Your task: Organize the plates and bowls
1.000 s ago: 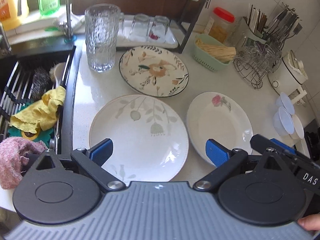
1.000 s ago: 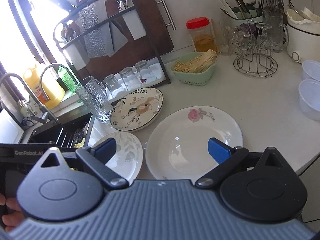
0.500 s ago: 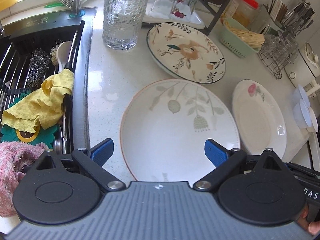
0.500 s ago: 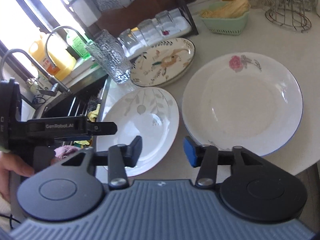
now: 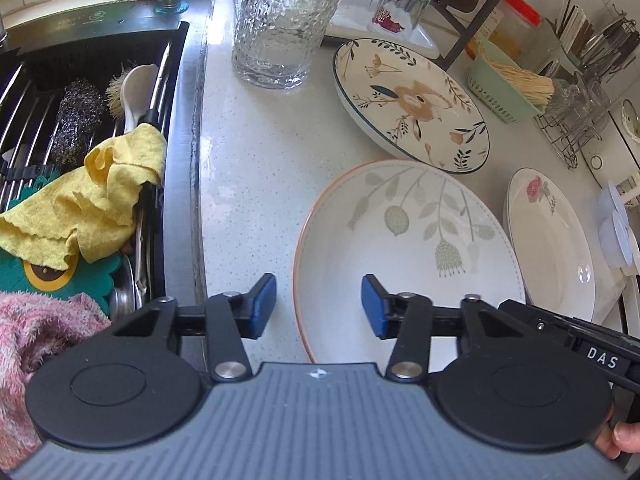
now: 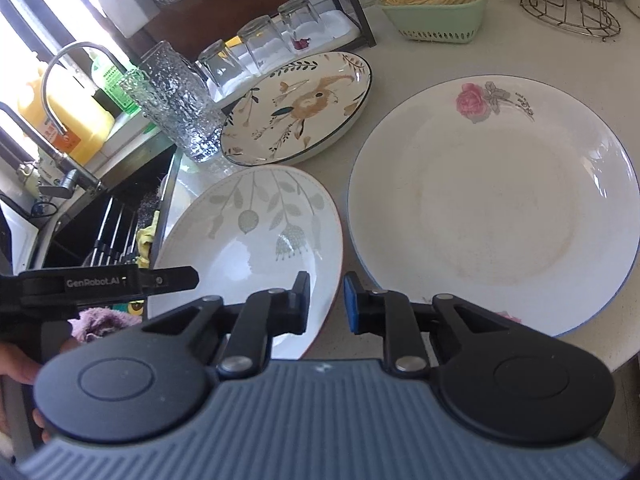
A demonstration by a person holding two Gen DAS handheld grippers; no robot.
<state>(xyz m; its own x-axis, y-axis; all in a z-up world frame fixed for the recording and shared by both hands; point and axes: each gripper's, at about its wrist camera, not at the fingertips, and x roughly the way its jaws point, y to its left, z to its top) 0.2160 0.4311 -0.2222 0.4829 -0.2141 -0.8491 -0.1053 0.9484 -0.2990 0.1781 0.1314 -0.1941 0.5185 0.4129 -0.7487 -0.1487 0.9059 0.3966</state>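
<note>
A white plate with grey-green leaves [image 5: 408, 240] [image 6: 256, 236] lies on the pale counter, flanked by a flowered plate with a dark rim [image 5: 412, 100] [image 6: 300, 104] and a rose plate [image 5: 552, 240] [image 6: 492, 208]. My left gripper [image 5: 319, 306] straddles the leaf plate's left rim. Its jaws are closing, with clear gaps on both sides of the rim. My right gripper [image 6: 326, 302] straddles the same plate's right rim. Its jaws are closing too, and only a narrow gap shows at the pads. Each gripper's body appears at the edge of the other's view.
A textured glass jug [image 5: 284, 20] [image 6: 180, 100] stands behind the plates. The sink [image 5: 176, 184] on the left holds a yellow cloth [image 5: 92, 208] and scrubbers. Upturned glasses [image 6: 260, 44], a green basket of sticks [image 5: 512, 84] [image 6: 440, 4], a wire rack [image 5: 572, 132] and plastic cups [image 5: 616, 232] line the back and right.
Both grippers have come down onto the leaf plate, the left to its left rim and the right to its right rim. Both pairs of jaws have narrowed from wide open.
</note>
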